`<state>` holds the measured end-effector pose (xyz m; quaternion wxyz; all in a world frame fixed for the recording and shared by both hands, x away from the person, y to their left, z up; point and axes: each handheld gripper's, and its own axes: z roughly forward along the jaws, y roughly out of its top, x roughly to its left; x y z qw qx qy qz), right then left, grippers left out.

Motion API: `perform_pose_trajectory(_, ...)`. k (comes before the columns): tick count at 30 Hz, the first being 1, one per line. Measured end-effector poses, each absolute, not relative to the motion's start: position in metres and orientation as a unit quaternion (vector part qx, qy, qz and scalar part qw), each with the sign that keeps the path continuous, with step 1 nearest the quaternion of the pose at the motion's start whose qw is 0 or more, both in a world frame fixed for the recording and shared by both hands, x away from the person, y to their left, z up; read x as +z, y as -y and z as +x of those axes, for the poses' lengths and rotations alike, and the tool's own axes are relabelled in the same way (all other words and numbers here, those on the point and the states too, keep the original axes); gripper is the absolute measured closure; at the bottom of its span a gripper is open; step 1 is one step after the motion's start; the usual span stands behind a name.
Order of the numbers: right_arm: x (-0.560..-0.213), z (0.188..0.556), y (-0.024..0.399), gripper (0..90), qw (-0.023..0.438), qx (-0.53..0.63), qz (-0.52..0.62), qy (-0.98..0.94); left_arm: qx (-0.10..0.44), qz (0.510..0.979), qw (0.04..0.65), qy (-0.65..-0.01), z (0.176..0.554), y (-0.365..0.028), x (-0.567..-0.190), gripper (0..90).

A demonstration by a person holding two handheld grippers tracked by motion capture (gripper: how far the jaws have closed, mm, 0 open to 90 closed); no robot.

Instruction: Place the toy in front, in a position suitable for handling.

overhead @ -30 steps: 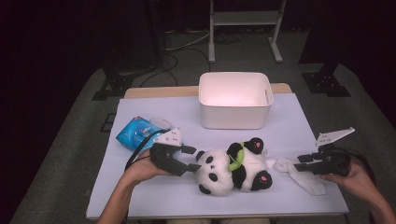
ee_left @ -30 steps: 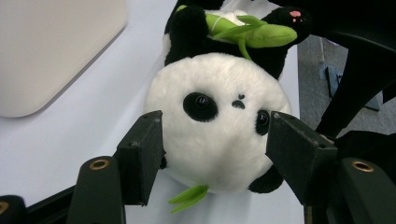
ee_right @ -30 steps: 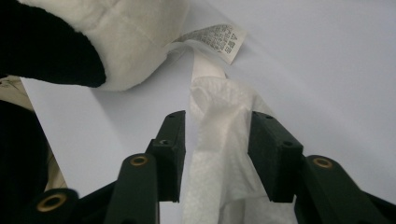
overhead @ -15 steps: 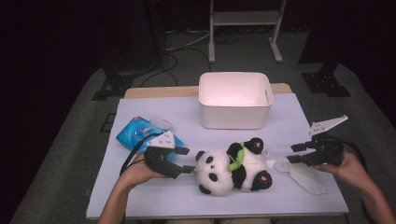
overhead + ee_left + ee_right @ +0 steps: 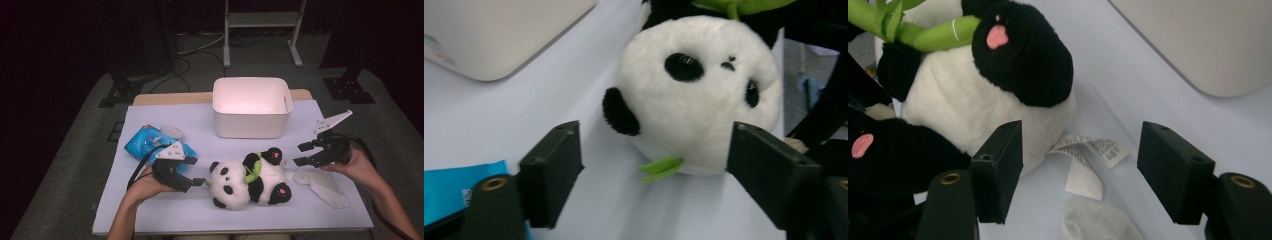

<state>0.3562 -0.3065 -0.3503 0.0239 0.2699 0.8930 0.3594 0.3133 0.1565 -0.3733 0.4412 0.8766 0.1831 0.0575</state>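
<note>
The panda [image 5: 248,178] lies on its back on the tabletop [image 5: 165,210], in front of the bin [image 5: 252,106] and well apart from it — nothing has gone into the bin, whose inside looks bare. Judging from that, the work with the toy is at an in-between point: neither gripper has hold of it, so any lifting or moving is yet to be done.

The left gripper [image 5: 196,181] rests at the panda's head end, its jaws standing apart after just opening. In the left gripper view the panda's head [image 5: 696,95] sits ahead of the jaws and slightly toward the right one, which stands close against the cheek without clearly pressing it (a small green leaf [image 5: 663,167] pokes out below the chin, between the jaws).

The right gripper [image 5: 302,154] hovers off the panda's foot end, lifted clear of the tabletop, its jaws likewise spread and just opened further. In the right gripper view the panda's body [image 5: 988,100] lies to the left of the gap — what falls between the jaws is only the sewn-in tag [image 5: 1088,150]. A crumpled tissue [image 5: 322,185] lies just beside the panda's feet, and a blue pack [image 5: 150,145] sits beyond the left gripper, on the side away from the panda.
</note>
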Motion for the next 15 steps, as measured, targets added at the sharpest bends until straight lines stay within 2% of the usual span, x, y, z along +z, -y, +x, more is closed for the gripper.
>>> perform_pose_trajectory(15,-0.322,0.375,0.273,27.3,0.025,0.367,0.232,-0.901,0.065,0.88,0.431,-0.189,0.308,-0.162,-0.376,16.9)
